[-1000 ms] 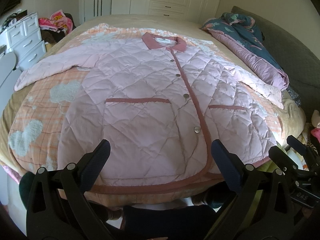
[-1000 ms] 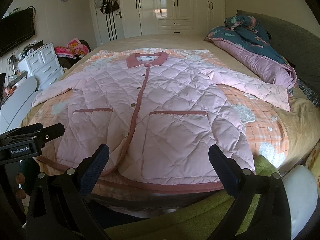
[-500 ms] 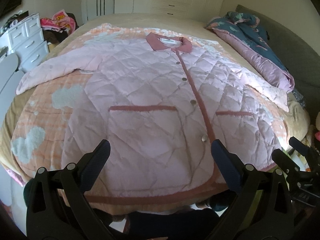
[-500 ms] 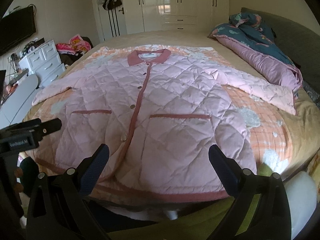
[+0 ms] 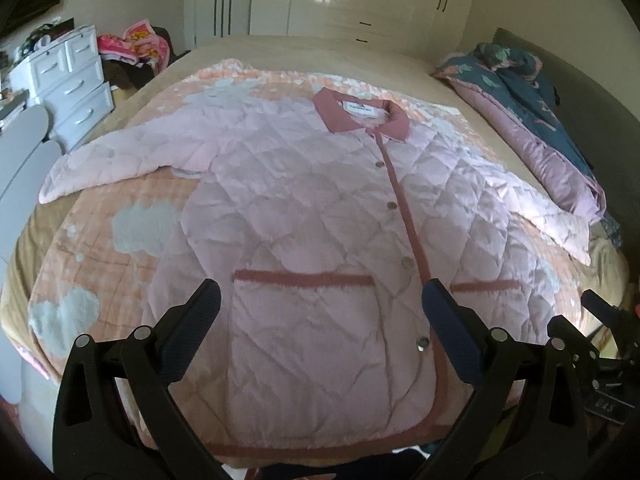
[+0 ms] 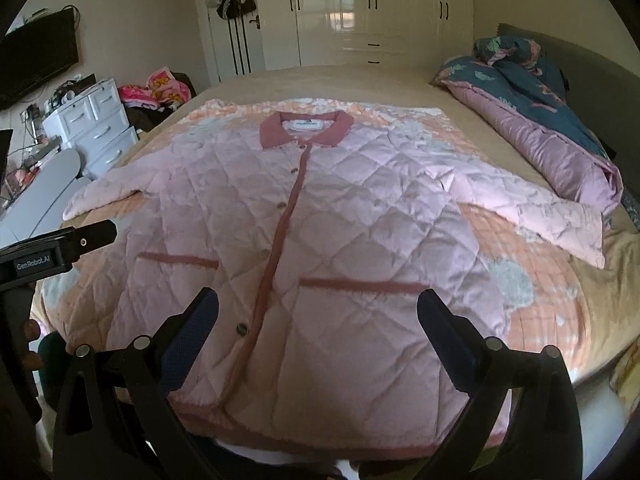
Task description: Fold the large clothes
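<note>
Pink quilted jacket (image 5: 320, 216), apparently buttoned, flat, face-up, sleeves outspread.

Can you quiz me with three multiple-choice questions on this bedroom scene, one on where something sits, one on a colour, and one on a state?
1. Where does the rolled duvet lie relative to the jacket?
A. Along the bed's right side
B. On the floor
C. Over the jacket's collar

2. What colour is the jacket's collar?
A. Navy
B. Dusty rose
C. White

3. How does the jacket lie?
A. Folded in half
B. Bunched in a heap
C. Spread flat, front up, buttoned, sleeves out

Answers: 1 A, it runs by the right sleeve. 2 B, it matches the placket and pocket trim. 3 C, both sleeves extend sideways; the left gripper and right gripper are open, holding nothing.
</note>
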Tool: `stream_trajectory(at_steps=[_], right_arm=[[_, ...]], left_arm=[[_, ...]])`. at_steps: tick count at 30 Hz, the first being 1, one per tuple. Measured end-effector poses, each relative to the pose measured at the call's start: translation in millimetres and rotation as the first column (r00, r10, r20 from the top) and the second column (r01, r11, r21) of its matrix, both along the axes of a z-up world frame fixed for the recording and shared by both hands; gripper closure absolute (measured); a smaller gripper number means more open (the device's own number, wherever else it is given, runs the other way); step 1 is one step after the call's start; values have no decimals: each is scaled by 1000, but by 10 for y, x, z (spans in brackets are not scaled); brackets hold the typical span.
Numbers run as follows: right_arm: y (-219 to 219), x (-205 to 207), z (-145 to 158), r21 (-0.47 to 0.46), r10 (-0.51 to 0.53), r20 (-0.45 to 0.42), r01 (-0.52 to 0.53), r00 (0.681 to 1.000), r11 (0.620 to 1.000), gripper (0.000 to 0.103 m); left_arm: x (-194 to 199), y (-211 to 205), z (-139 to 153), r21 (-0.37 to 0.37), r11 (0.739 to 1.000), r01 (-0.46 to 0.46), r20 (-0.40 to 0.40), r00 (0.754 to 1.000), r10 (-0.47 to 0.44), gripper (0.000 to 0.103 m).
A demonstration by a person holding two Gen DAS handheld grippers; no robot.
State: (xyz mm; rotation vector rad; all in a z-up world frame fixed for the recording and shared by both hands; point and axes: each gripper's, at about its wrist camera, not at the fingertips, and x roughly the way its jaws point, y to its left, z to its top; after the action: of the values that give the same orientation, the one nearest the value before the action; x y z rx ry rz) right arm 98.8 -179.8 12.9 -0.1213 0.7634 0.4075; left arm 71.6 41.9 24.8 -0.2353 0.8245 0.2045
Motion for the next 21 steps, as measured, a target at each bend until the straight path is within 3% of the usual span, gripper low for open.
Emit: stream_trajectory(at_steps=[21], right_arm=[[157,809,435,54,-8,14,8,1000,999,4]], left_arm=[[644,173,332,-23,1000,-20,10,1000,20,9]])
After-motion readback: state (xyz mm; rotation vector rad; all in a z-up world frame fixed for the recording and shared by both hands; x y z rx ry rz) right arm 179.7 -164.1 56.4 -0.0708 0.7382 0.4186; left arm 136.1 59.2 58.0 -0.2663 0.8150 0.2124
